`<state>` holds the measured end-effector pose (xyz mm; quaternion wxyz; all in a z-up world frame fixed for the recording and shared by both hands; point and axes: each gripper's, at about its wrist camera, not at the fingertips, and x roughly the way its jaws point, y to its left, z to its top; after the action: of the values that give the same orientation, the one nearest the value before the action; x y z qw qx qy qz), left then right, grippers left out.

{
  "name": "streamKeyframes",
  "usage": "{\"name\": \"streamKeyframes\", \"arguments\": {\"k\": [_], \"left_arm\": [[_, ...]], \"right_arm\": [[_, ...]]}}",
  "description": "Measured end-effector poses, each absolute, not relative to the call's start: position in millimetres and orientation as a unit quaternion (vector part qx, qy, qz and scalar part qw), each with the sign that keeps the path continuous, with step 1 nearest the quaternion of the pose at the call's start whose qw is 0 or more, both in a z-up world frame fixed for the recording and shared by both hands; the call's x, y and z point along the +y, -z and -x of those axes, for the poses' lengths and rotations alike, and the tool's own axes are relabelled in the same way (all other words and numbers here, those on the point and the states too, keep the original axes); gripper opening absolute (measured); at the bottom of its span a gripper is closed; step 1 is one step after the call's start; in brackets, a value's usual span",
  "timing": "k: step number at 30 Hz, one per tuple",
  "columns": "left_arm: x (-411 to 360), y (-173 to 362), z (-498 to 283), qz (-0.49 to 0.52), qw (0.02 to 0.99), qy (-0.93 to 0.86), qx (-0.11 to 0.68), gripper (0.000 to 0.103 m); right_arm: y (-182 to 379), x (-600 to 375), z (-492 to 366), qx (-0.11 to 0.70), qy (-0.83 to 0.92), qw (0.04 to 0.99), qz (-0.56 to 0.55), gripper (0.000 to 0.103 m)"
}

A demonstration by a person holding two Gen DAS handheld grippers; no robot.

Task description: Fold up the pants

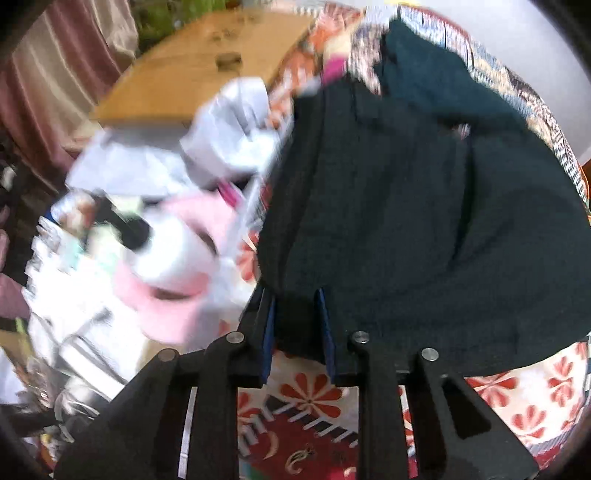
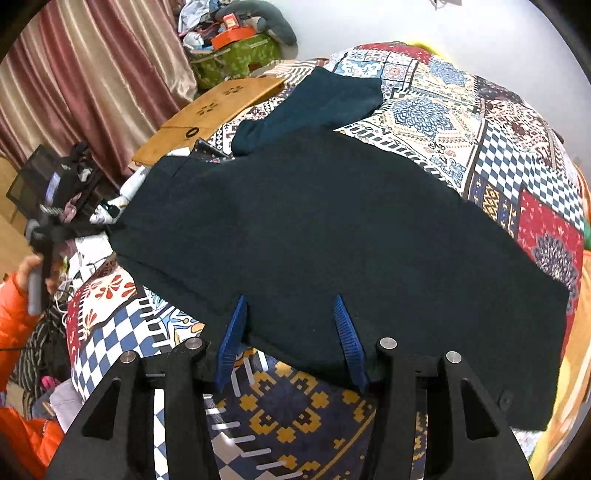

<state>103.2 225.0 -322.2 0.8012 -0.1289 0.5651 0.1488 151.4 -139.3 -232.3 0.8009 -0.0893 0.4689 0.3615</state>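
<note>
dark teal pants point(image 2: 332, 229) spread across the patterned bedspread point(image 2: 461, 122), legs overlapping.

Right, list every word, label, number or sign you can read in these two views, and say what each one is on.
None can be read.
Orange box on the far pile: a label patch, too small to read.
Left wrist view: the clutter is motion-blurred; no print is legible.
Dark pants and patterned bedspread: no lettering, only patterns.
</note>
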Motion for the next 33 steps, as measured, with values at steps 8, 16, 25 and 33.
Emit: {"name": "streamKeyframes", "arguments": {"k": [8,16,25,33], "left_arm": [[211,286,-109,0.041,0.819,-0.167,0.548,0.061],[166,225,-146,0.026,0.865,-0.106,0.489,0.079],[47,244,-236,-0.014,0.848,0.034,0.528,0.08],[-27,250,-274,-0.081,0.834,0.076,0.54,0.08]], "right_arm": [[221,-163,-146,0.456,-0.331,0.823,0.064,0.046],[209,-243,-146,0.443,-0.229,0.867,0.0,0.051],[238,-330,-135,0.476,-0.122,0.865,-0.097,0.061],[267,-373,-134,0.481,-0.101,0.84,-0.231,0.061]]}}
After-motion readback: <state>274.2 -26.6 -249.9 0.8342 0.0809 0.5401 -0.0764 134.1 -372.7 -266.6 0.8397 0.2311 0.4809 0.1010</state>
